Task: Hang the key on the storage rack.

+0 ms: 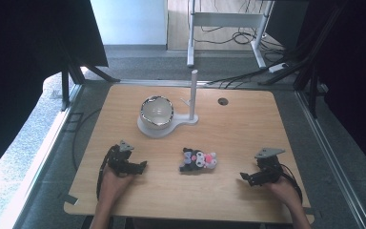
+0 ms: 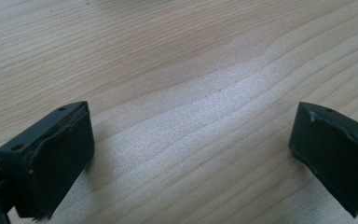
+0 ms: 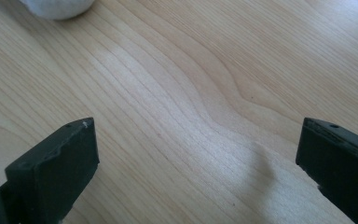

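Daylight from the upper left over a pale wooden surface [image 1: 248, 143], dark surroundings on both sides, soft shadows, bright sheen and mild blur in close-ups

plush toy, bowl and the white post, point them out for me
plush toy [image 1: 198, 160], high view, on its dark body at the middle
bowl [image 1: 156, 110], high view, on its inner wall
white post [image 1: 193, 93], high view, halfway up the shaft

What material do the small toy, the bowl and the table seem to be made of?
Small toy: likely soft plush, with a fuzzy outline in black, white and pink. Bowl: probably glazed ceramic or metal; its rim glints. Table: pale wood or wood-look laminate with a matte finish and visible grain lines.
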`<state>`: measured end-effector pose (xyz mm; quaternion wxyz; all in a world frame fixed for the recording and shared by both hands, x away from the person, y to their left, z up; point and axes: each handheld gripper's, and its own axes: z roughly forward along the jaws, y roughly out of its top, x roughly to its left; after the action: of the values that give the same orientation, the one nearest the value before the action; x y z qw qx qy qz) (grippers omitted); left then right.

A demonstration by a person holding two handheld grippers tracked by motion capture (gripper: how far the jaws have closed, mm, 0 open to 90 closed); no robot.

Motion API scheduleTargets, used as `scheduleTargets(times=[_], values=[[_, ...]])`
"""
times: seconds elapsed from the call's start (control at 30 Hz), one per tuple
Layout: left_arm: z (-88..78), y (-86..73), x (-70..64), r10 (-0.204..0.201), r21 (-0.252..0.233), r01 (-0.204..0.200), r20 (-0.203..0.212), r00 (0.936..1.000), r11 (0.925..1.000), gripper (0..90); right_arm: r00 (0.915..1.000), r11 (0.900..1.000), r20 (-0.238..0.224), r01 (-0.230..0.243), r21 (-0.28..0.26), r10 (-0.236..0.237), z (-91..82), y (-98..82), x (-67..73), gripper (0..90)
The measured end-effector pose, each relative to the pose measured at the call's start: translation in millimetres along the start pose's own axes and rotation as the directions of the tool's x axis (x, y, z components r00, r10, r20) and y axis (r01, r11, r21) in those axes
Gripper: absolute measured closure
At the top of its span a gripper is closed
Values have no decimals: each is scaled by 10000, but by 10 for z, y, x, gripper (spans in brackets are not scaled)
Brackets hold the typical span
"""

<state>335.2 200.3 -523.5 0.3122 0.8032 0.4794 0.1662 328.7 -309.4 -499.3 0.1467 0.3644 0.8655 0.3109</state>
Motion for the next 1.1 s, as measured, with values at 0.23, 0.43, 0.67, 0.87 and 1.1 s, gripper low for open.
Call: scheduleTargets(times=[0.23,0.43,0.67,0.87,1.1], values=[[0,0,0,0,0,0,1,10000,10000,0,9993,9995,-175,323,68,-322,16,112,34,0],[0,0,0,0,-1,0,1,10000,10000,0,9974,9977,-293,668,114,-664,54,205,73,0],[0,0,0,-1,-1,1,2,10000,10000,0,9939,9953,-590,942,214,-928,94,304,118,0],[0,0,0,2,1,-2,2,10000,10000,0,9901,9911,-715,1245,464,-1210,118,390,149,0],[0,0,0,0,-1,0,1,10000,10000,0,9857,9868,-917,1477,670,-1413,162,495,195,0]])
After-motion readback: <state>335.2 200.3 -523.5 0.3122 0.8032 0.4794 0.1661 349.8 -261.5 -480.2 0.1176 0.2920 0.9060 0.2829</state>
